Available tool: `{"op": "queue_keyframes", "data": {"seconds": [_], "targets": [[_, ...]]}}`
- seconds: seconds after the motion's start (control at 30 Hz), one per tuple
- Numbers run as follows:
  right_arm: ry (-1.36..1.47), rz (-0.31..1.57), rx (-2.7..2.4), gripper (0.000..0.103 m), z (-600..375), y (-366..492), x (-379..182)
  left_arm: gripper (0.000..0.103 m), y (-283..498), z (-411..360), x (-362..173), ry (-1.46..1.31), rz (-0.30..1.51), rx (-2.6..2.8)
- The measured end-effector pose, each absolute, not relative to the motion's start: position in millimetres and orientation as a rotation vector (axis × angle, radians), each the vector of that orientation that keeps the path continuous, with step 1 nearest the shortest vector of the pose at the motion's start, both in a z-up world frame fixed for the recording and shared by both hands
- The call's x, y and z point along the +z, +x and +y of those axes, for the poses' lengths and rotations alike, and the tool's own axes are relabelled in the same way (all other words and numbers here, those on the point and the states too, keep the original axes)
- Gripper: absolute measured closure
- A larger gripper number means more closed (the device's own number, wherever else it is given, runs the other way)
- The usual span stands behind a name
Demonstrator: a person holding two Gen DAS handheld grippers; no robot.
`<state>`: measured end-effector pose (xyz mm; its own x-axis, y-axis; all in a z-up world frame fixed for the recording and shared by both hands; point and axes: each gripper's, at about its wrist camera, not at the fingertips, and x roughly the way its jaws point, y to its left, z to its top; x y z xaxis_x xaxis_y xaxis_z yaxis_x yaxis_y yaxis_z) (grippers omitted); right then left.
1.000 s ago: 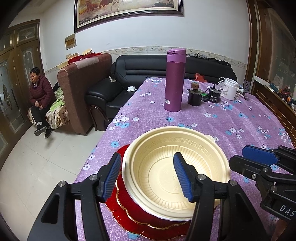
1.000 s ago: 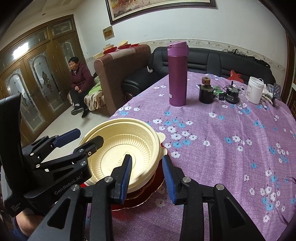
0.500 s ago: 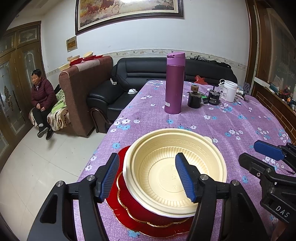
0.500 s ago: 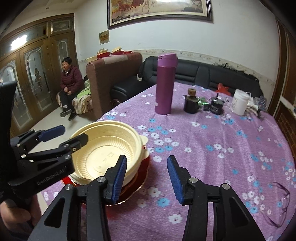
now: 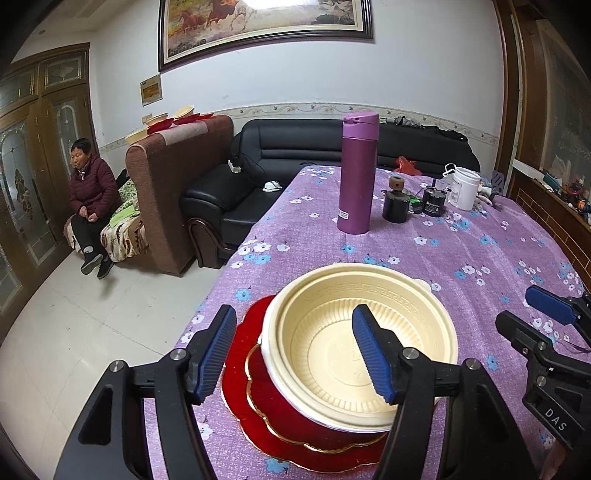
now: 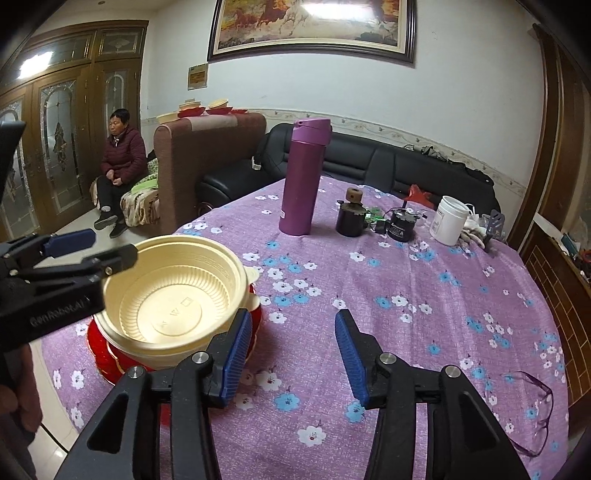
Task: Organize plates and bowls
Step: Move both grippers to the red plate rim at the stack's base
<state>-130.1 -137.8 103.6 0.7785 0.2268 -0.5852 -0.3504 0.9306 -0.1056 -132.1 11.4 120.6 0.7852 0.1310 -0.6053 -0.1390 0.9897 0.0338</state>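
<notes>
While both tools gape, cream bowl (image 5: 364,341) sits below left tool (image 5: 295,354).

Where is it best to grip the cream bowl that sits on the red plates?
Probably the cream bowl by its thin upright rim on the near left side, one finger inside and one outside. The left hand-held gripper is open and straddles that wall already, above the red plates.

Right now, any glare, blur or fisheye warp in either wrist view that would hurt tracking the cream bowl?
Left wrist view: the cream plastic ribbed bowl is sharp and evenly lit; the framed horse painting shows glare at the top, and walls bow toward the dark corners. Right wrist view: the bowl is sharp with no glare, the wooden glass-panel doors curve strongly, and a bright reflection sits at upper left.
</notes>
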Motion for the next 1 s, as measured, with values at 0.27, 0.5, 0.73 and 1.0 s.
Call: {"op": "queue_keyframes", "data": {"seconds": [0.27, 0.5, 0.73, 1.0], "targets": [[-0.261, 0.58, 0.272, 0.051, -138.5, -132.8, 97.9, 0.038, -135.0, 26.3, 120.8, -0.028, 0.64, 0.182], [-0.292, 0.574, 0.24, 0.05, -138.5, -130.8, 92.2, 0.038, -140.1, 54.3, 119.1, -0.058, 0.634, 0.226], [-0.263, 0.614, 0.251, 0.05, -141.3, -123.6, 84.1, 0.038, -141.3, 81.6, 103.5, -0.091, 0.677, 0.272], [-0.269, 0.644, 0.258, 0.05, -137.2, -118.4, 75.1, 0.038, -137.0, 89.7, 79.9, -0.11, 0.737, 0.269]]}}
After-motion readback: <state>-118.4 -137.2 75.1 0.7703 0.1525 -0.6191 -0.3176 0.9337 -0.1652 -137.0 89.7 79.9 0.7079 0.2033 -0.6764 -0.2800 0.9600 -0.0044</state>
